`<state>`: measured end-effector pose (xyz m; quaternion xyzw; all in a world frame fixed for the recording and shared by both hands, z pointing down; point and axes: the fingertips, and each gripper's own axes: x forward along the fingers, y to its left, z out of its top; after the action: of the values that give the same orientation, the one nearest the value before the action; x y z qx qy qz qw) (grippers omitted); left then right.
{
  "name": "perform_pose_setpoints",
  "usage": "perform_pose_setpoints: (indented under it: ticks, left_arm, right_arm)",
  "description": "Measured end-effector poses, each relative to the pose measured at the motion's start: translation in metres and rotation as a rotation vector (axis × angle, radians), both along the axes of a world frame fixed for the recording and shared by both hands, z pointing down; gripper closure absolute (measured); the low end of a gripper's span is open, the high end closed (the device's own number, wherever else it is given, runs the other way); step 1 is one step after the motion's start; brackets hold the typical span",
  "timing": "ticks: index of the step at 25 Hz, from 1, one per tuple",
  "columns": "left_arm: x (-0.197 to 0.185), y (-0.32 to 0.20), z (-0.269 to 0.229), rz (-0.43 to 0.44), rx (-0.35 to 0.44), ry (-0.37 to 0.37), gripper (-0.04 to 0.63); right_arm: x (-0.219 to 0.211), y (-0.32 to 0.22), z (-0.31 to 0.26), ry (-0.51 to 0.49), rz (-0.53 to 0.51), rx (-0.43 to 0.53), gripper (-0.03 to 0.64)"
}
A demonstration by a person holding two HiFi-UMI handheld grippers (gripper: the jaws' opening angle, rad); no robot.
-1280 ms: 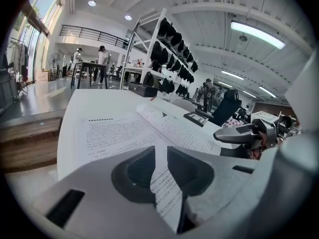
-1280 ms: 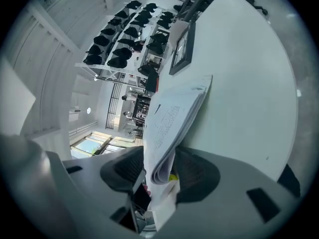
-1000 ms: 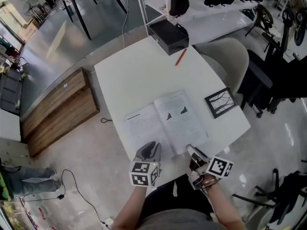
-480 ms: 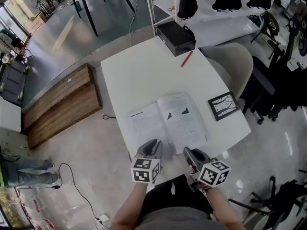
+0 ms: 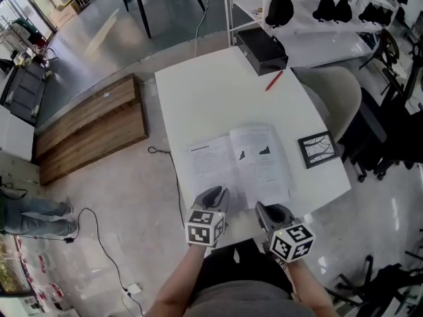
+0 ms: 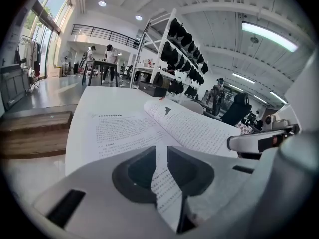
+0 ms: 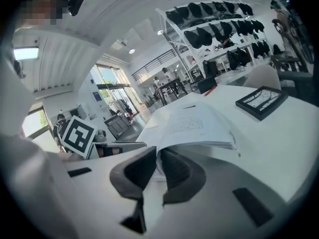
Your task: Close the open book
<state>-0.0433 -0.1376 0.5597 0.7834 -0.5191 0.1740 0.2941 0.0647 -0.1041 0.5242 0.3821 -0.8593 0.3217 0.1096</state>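
The open book (image 5: 241, 160) lies flat on the white table (image 5: 198, 104), with text on both pages. My left gripper (image 5: 215, 195) rests over the bottom of the left page near the spine. Its jaws (image 6: 160, 156) are almost together, and the printed page (image 6: 129, 128) shows through the thin slit. At the bottom edge of the right-hand pages, my right gripper (image 5: 266, 210) is shut on that edge. In the right gripper view the pages (image 7: 199, 126) arch up from between the pads (image 7: 158, 158).
A framed picture (image 5: 318, 149) lies right of the book. A red pen (image 5: 273, 80) and a black box (image 5: 262, 49) sit at the table's far edge. A grey chair (image 5: 337, 91) stands to the right and a wooden bench (image 5: 92, 127) to the left.
My right gripper has rolled and risen slightly at the right page's bottom edge, closing on it. The left gripper has stayed in place.
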Motion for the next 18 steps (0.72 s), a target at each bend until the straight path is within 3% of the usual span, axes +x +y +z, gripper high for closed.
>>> perform_pose_setpoints:
  ticks: [18]
  left_arm:
    - [-0.030,0.020,-0.006,-0.102,0.002,0.018,0.531]
  right_arm:
    - [-0.018,0.008,0.001,0.157,-0.123,0.061,0.580]
